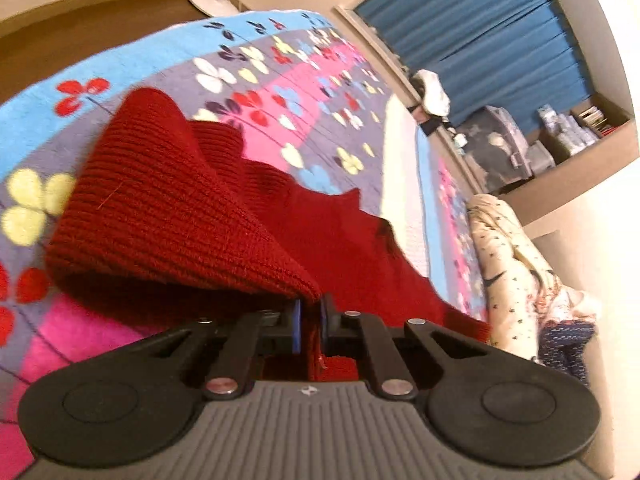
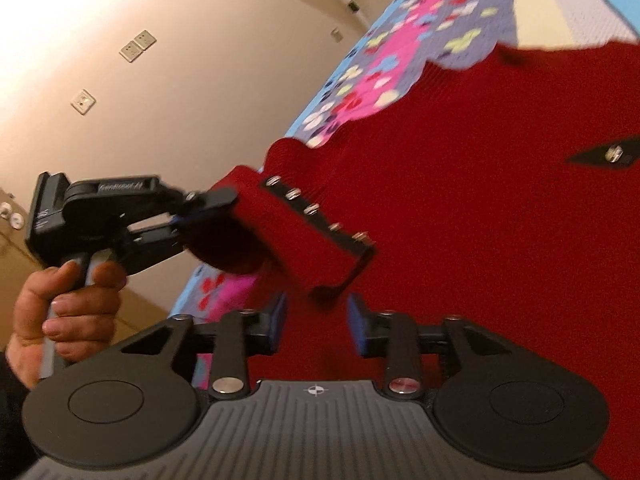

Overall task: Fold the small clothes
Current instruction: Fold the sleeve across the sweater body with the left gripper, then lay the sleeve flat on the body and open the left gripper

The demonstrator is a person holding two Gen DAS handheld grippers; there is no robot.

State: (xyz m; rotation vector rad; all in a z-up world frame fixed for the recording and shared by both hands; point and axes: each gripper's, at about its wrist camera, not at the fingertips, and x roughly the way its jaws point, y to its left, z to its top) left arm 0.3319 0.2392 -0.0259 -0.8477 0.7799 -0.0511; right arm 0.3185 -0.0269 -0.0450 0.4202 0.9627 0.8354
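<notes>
Beyond the gaping right gripper (image 2: 316, 322), only its view shows the left gripper (image 2: 192, 208) pinching the red knit (image 2: 460, 220).

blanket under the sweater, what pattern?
Blanket: multicoloured flowers on blue, grey and pink bands. Clearest in left wrist view.

My left gripper (image 1: 310, 320) pinched on red knit (image 1: 160, 216), its edge lifted over floral blanket (image 1: 248, 64), blue curtain (image 1: 480, 20) behind
</notes>
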